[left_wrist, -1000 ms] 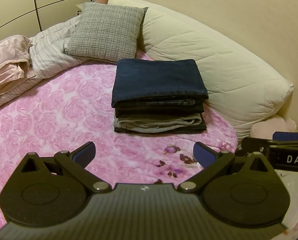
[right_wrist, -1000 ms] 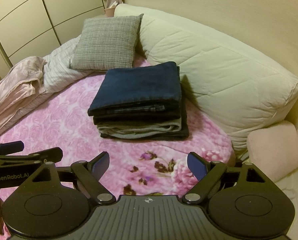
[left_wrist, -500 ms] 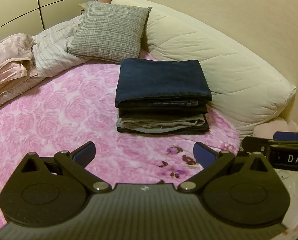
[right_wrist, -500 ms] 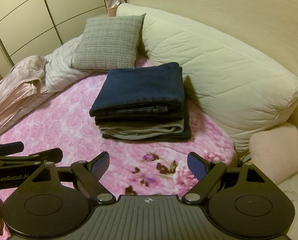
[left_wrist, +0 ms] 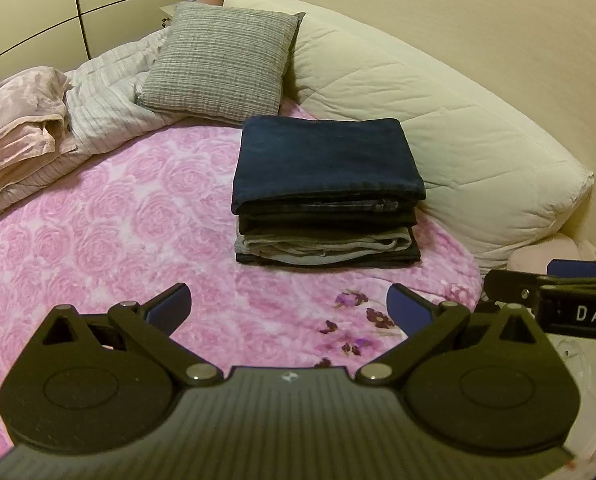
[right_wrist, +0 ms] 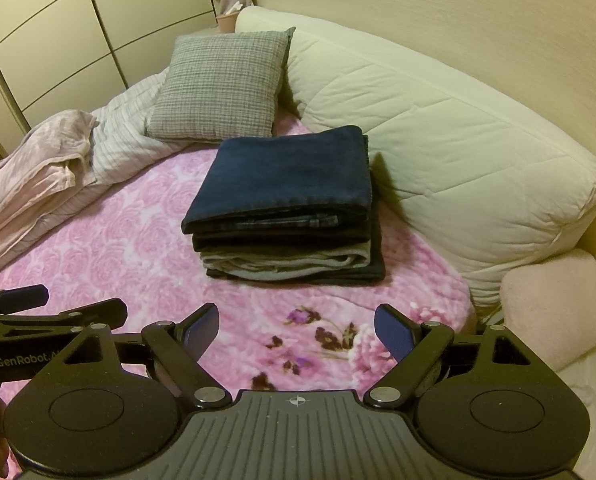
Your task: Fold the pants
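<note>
Folded pants (left_wrist: 327,160) stacked on the pink blanket (left_wrist: 98,240), well ahead of both tools, left gripper (left_wrist: 289,304) fingers spread wide and empty, right gripper (right_wrist: 296,326) likewise splayed, nothing touching the pile

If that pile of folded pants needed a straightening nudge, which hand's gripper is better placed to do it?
Left, marginally. The stack of folded pants sits nearly straight ahead of the open left gripper; from the right gripper, also open, it lies slightly off to the left. Neither touches it.
</note>
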The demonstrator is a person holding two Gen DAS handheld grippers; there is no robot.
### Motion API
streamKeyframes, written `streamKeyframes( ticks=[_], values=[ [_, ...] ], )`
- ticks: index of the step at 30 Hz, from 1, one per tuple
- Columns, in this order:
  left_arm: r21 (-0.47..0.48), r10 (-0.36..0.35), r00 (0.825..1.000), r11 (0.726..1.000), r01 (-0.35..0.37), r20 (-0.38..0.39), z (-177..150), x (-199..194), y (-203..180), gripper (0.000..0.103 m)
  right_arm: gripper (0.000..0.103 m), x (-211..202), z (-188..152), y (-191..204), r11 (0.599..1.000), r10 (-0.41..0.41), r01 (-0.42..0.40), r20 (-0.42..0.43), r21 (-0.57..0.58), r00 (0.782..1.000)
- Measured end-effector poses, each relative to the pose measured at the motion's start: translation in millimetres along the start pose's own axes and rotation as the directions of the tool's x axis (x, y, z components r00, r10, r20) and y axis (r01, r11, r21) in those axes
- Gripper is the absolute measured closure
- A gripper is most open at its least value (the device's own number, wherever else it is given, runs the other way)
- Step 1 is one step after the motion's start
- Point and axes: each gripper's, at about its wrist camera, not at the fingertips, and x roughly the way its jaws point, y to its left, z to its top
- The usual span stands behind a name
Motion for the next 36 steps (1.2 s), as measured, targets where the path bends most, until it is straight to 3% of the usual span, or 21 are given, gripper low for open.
streamKeyframes(
  ticks=[28,36],
  values=[
    [0.011,-0.005,1.000,1.000,0.005,0.000,3.2,2.0,-9.0,0.001,0.021,-0.5,2.4,-8.9,1.000,0.002,-0.002,0.006,0.000,1.000],
    [0.007,-0.004,0.999,1.000,0.004,0.034,4.4,0.8,-13.4,0.001,0.021,-0.4,3.3,-11.7,1.000,0.002,-0.002,0.006,0.002,1.000]
  ],
)
